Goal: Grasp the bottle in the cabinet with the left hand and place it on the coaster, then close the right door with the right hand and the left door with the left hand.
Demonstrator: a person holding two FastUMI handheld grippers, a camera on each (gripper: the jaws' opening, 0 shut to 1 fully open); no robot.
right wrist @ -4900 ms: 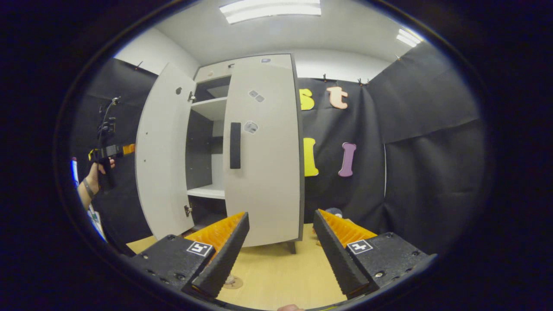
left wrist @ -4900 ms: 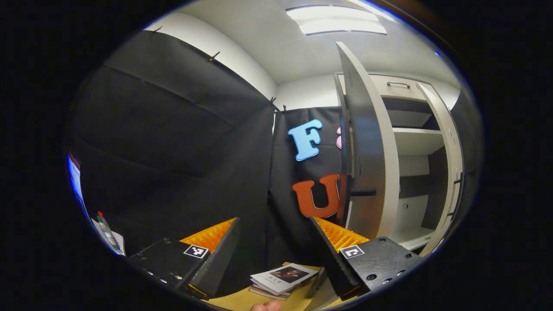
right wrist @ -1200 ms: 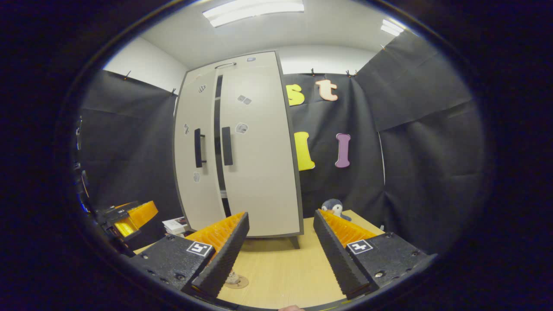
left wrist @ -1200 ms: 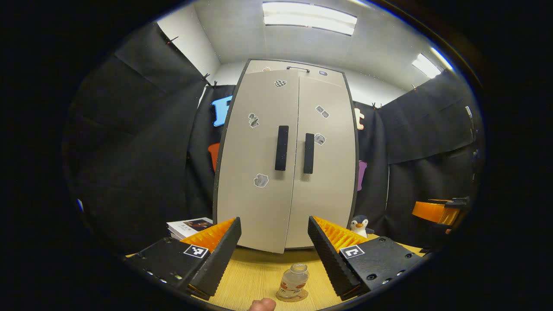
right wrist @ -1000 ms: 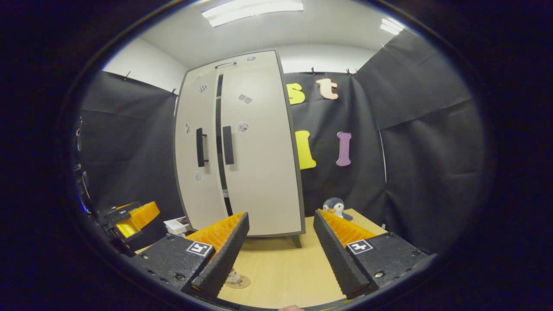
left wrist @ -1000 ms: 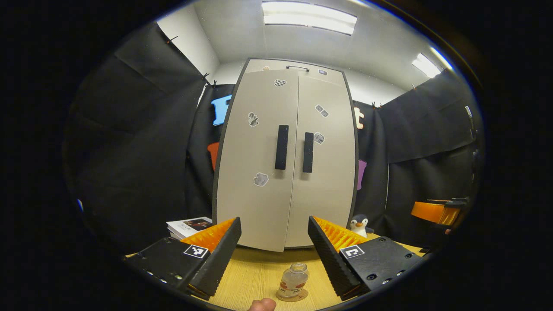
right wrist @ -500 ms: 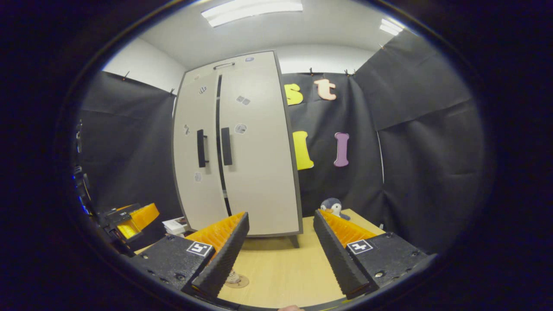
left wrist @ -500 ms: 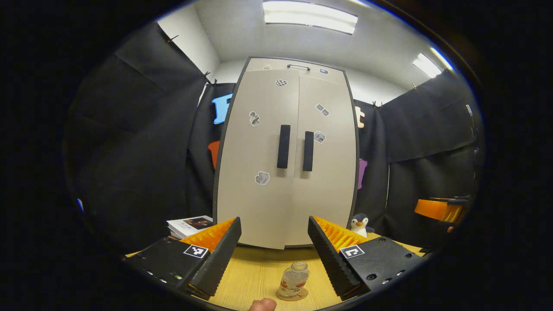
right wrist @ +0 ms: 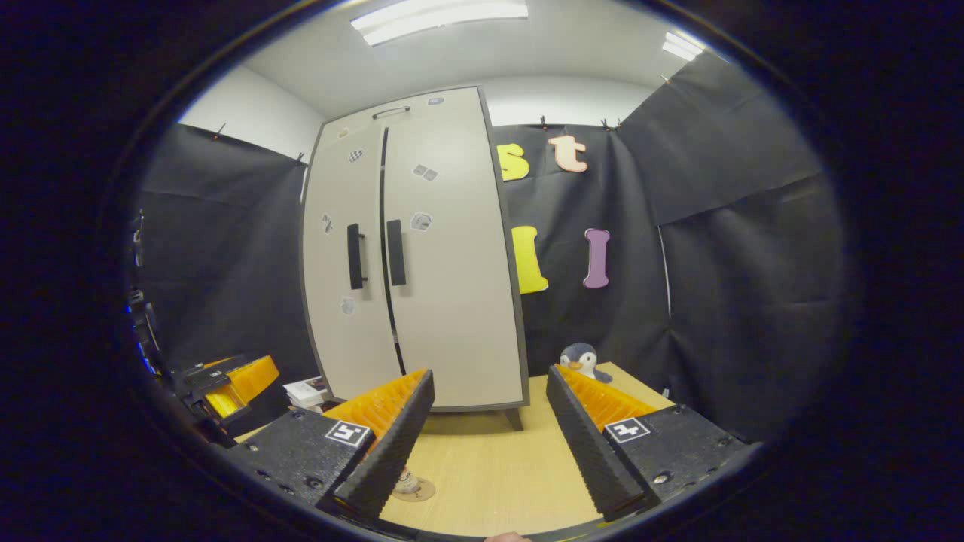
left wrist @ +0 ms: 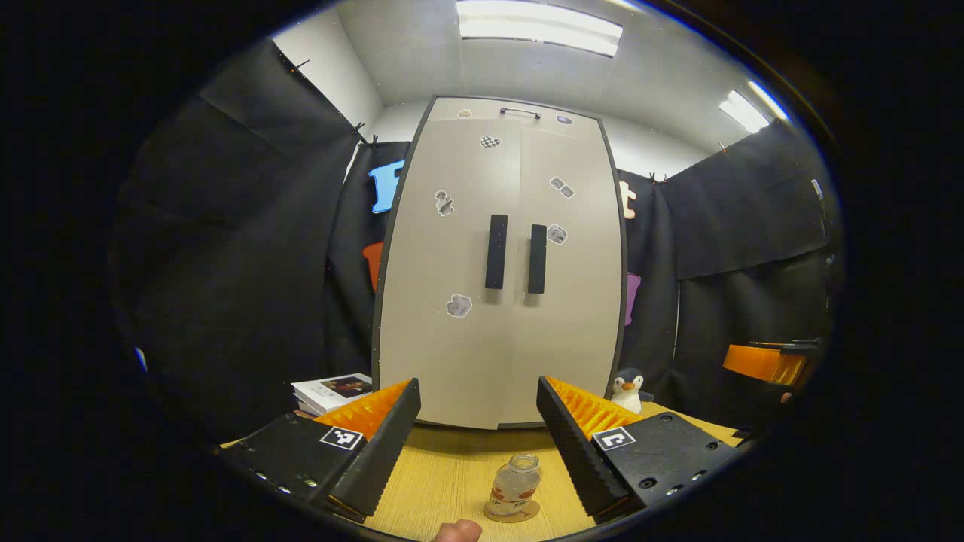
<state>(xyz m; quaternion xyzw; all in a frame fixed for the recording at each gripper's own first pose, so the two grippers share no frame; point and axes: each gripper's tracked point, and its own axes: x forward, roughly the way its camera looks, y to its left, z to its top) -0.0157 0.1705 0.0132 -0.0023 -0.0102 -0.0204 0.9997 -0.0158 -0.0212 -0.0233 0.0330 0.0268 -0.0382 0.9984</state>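
The cabinet [left wrist: 497, 301] is taken as landmark; it is seen standing at the back of the wooden surface [left wrist: 452, 474], both doors swung to; in the left gripper view the left door [left wrist: 452, 263] and right door [left wrist: 572, 263] meet with no gap seen; in the right gripper view a thin dark slit is still seen between the doors, so full closure cannot be told; two black handles [left wrist: 495, 251] are set side by side at the middle seam; small stickers are scattered over both doors.

In front of the cabinet, the bottle [left wrist: 513, 488] is seen upright on the coaster [left wrist: 512, 514], lid off, near the front edge of the surface; in the right gripper view the coaster [right wrist: 414, 489] is partly hidden behind a finger of the right tongs.

Left of the cabinet a stack of books [left wrist: 331, 390] is laid on the surface; right of the cabinet a penguin toy [left wrist: 623, 389] is stood against the black cloth; nothing is seen between the tongs and the cabinet except the bottle.

The left tongs [left wrist: 476, 444] are held level, aimed at the cabinet's seam, spread wide, nothing gripped; the bottle is framed between the fingers but not touched; a fingertip [left wrist: 457, 531] is glimpsed at the bottom edge.

The right tongs [right wrist: 489, 436] are held level, aimed at the cabinet's right corner, spread wide, empty.
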